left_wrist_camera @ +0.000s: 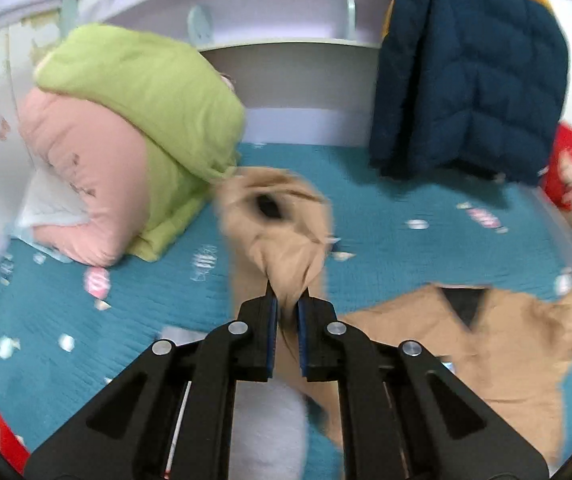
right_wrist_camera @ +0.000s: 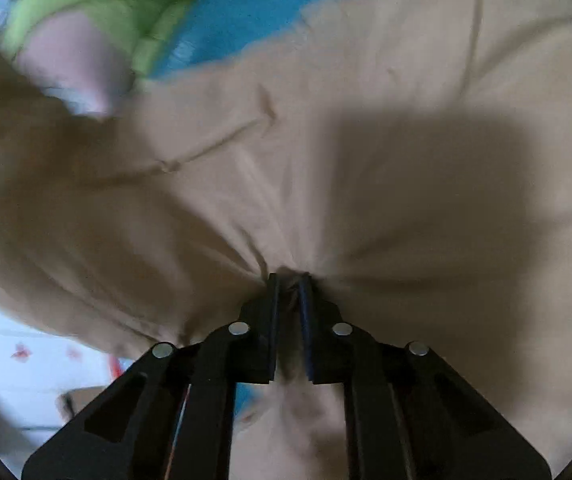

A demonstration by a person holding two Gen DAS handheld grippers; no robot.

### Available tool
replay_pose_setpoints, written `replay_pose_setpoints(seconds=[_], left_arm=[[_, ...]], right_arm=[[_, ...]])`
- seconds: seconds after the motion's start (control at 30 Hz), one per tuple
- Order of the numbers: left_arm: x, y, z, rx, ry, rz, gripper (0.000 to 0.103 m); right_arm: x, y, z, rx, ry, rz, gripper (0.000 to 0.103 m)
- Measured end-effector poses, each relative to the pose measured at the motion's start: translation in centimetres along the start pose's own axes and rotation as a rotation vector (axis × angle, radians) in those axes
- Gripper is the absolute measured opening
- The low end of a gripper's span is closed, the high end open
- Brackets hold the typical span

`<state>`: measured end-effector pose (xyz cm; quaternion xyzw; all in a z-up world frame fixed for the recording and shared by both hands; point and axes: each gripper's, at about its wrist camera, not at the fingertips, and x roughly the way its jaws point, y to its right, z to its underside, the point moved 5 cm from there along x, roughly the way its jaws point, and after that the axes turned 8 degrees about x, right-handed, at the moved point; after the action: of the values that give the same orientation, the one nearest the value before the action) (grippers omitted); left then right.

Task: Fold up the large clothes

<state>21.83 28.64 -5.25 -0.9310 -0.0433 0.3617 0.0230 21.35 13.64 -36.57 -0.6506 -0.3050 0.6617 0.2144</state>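
A tan garment (left_wrist_camera: 498, 344) with a dark collar opening lies on the teal bedsheet (left_wrist_camera: 386, 216). My left gripper (left_wrist_camera: 287, 294) is shut on a bunched tan sleeve (left_wrist_camera: 282, 220), lifted above the bed, its dark cuff opening facing the camera. In the right wrist view the tan garment (right_wrist_camera: 326, 152) fills most of the picture, and my right gripper (right_wrist_camera: 289, 278) is shut on a pinch of its cloth, with folds radiating from the fingertips. A shadow falls on the cloth ahead of it.
Folded green bedding (left_wrist_camera: 154, 120) and pink bedding (left_wrist_camera: 86, 184) are piled at the bed's far left. A navy and yellow puffer jacket (left_wrist_camera: 474, 80) hangs at the back right against white shelving (left_wrist_camera: 286, 12). Something red (left_wrist_camera: 566, 164) sits at the right edge.
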Motion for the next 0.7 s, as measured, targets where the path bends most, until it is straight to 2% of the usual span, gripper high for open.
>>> replay_pose_setpoints(seconds=[0.03, 0.07, 0.13, 0.2, 0.27, 0.3, 0.37, 0.43, 0.5, 0.57, 0.67, 0.7], left_arm=[[-0.7, 0.0, -0.2, -0.021, 0.005, 0.024, 0.009], [-1.1, 0.3, -0.3, -0.017, 0.01, 0.027, 0.009], [-2.1, 1.5, -0.7, 0.012, 0.04, 0.007, 0.009], [-2.7, 3.3, -1.0, 0.031, 0.059, 0.023, 0.009], [-3.3, 6.6, -1.7, 0.054, 0.076, 0.091, 0.009], [-3.4, 7.8, -1.8, 0.07, 0.083, 0.11, 0.009], [-3.8, 12.4, -2.3, 0.13, 0.102, 0.172, 0.009], [-3.6, 16.5, -2.3, 0.179, 0.097, 0.242, 0.009], [-2.8, 21.5, -2.0, 0.233, 0.079, 0.314, 0.009], [-1.7, 25.8, -1.0, 0.292, 0.048, 0.359, 0.009], [1.5, 32.6, 1.7, 0.372, -0.058, 0.457, 0.009], [2.5, 34.0, 2.6, 0.391, -0.087, 0.466, 0.009]], right_arm=[[-0.1, 0.6, -0.4, 0.052, -0.011, -0.065, 0.0], [-0.3, 1.0, -0.5, 0.089, -0.022, -0.09, 0.0], [-1.7, 1.5, -0.5, 0.098, -0.012, -0.098, 0.001], [-3.6, 1.4, -0.3, 0.066, 0.032, -0.091, 0.004], [-6.5, 1.8, 0.2, 0.073, 0.082, -0.129, 0.004], [-8.5, 2.5, 0.4, 0.09, 0.124, -0.152, 0.004], [-12.9, 4.4, 1.0, 0.116, 0.218, -0.18, 0.004], [-16.7, 6.7, 2.0, 0.152, 0.309, -0.164, 0.004], [-22.2, 10.6, 3.6, 0.212, 0.449, -0.124, 0.006], [-25.9, 13.5, 5.0, 0.26, 0.543, -0.075, 0.007], [-31.8, 18.8, 7.9, 0.325, 0.667, 0.044, 0.007], [-33.5, 20.4, 8.7, 0.347, 0.699, 0.075, 0.007]])
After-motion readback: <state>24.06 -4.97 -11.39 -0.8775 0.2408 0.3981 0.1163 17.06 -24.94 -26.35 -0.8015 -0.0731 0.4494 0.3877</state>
